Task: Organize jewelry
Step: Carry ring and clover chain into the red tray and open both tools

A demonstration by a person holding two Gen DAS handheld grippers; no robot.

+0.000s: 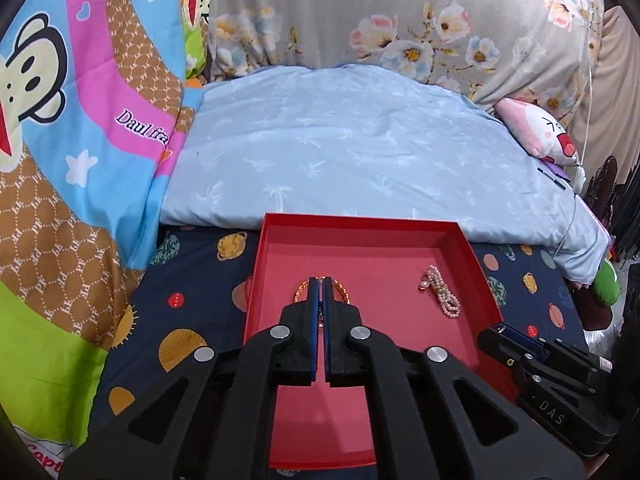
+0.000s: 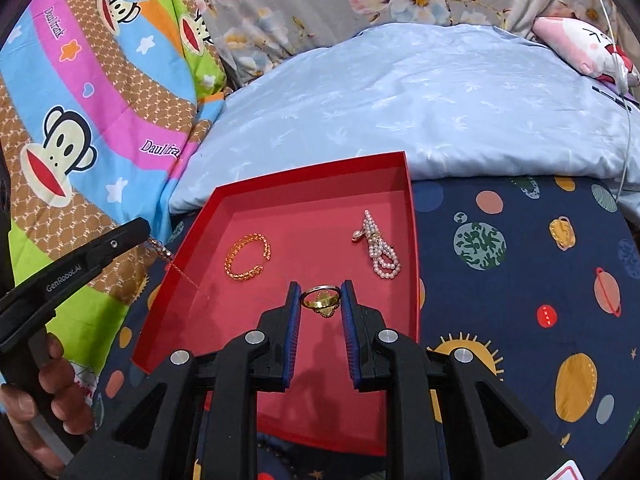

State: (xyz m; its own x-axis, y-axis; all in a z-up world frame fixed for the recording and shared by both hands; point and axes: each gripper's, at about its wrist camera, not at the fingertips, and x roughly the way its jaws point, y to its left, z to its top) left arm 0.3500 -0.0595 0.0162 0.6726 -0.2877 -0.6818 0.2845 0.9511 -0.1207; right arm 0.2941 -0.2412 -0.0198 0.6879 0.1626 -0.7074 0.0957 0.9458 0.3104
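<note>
Jewelry lies gathered in a red tray [image 2: 412, 216] on the bed: a gold open bangle [image 2: 248, 258] at the left, a pearl strand [image 2: 380, 250] bunched at the right, and a gold ring [image 2: 320, 300] toward the near edge. The ring sits directly between the right gripper [image 2: 320, 300] fingertips, its band facing the camera and a flat oval face on its near side; those jaws stand apart, one on each side of the ring, not pinching it. The left gripper [image 2: 138, 228] has its jaws together on a thin gold chain [image 2: 168, 258], which hangs from the tip and trails over the tray's left wall, its long axis slanting down and inward toward the tray floor. My judgement: the chain is the piece in hand, and the left gripper needs to carry it inward over the floor, into the free space between bangle and ring, before letting go.
</note>
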